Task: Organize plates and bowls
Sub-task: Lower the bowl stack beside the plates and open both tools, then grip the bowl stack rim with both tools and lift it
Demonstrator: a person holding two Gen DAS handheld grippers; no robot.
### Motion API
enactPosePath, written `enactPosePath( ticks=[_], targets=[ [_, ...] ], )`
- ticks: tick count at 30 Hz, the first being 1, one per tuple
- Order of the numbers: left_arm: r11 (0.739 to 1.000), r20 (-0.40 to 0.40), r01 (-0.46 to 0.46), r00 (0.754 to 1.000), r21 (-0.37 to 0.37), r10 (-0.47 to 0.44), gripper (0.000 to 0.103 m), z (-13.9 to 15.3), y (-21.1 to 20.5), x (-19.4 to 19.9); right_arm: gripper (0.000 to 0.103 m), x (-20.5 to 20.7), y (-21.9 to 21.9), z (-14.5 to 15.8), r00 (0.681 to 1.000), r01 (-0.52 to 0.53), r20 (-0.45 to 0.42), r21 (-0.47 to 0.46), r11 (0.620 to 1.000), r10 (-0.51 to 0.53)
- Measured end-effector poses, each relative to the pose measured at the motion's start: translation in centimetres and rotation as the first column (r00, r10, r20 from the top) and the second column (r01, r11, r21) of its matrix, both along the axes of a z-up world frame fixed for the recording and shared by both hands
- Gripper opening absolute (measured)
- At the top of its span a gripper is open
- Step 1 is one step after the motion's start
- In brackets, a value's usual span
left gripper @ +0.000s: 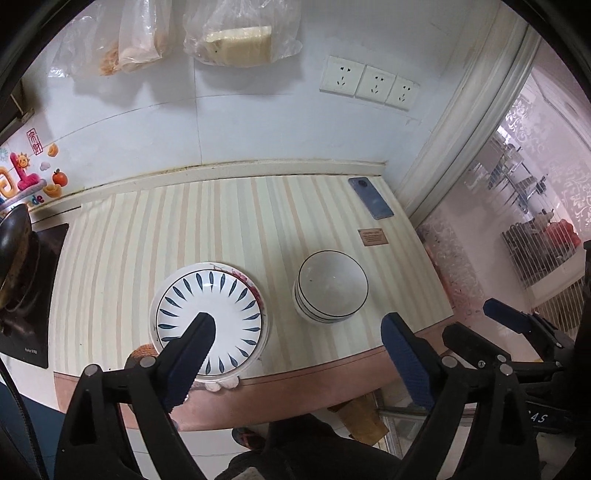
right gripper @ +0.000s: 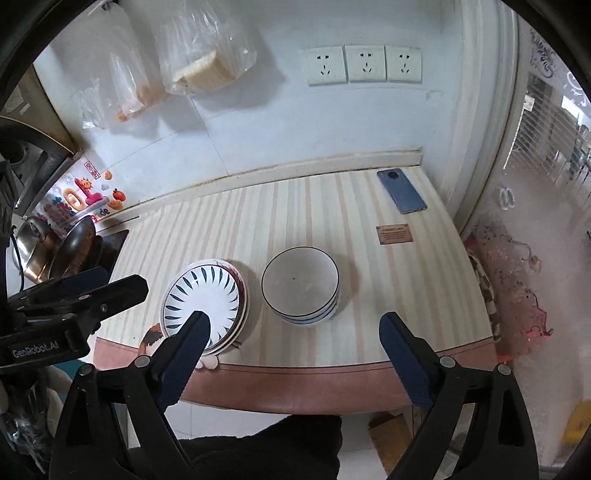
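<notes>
A stack of plates (left gripper: 218,314) (right gripper: 207,295), the top one white with blue leaf marks, sits near the front edge of the striped table (left gripper: 240,221) (right gripper: 388,288). To its right stands a stack of white bowls (left gripper: 330,288) (right gripper: 301,286) with dark rims. My left gripper (left gripper: 297,321) is open and empty, held above the front edge, its left finger over the plates. My right gripper (right gripper: 293,321) is open and empty, in front of the bowls. The right gripper also shows at the right of the left wrist view (left gripper: 517,332), and the left gripper at the left of the right wrist view (right gripper: 92,295).
A blue phone (left gripper: 371,197) (right gripper: 402,192) lies at the table's back right, with a small brown label (left gripper: 373,236) (right gripper: 395,234) in front of it. A wok on a stove (left gripper: 18,258) (right gripper: 70,251) stands to the left. Plastic bags (left gripper: 236,33) hang on the wall.
</notes>
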State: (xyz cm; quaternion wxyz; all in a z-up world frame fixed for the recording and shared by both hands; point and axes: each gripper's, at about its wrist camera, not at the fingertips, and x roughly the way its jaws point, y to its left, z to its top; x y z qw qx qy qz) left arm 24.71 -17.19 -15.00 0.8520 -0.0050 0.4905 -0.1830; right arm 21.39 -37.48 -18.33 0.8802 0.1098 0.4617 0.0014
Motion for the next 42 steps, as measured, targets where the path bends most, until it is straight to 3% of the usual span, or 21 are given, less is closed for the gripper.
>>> enactPosePath(
  ticks=[12, 23, 32, 42],
  targets=[
    [1.0, -0.064, 0.001, 0.998, 0.01, -0.001, 0.092, -2.4, -1.8, 1.6, 0.096, 1.4, -2.5, -2.5, 0.997, 0.024, -0.069, 0.053, 0.998, -0.02],
    [0.997, -0.172, -0.027, 0.984, 0.076, 0.04, 0.092, -8.6, -4.2, 7.7, 0.097, 6.7, -5.8, -9.5, 0.978, 0.047, -0.208, 0.159, 0.986, -0.013],
    [0.995, -0.36, -0.032, 0.931, 0.097, 0.065, 0.092, -16.7, -6.0, 13.8, 0.097, 12.5, -7.8, -18.2, 0.943, 0.085, -0.331, 0.354, 0.931, 0.04],
    [0.997, -0.506, -0.003, 0.861, 0.08, 0.044, 0.092, -22.3, -8.1, 17.1, 0.097, 15.7, -7.7, -25.3, 0.898, 0.124, -0.432, 0.439, 0.89, 0.088]
  ],
)
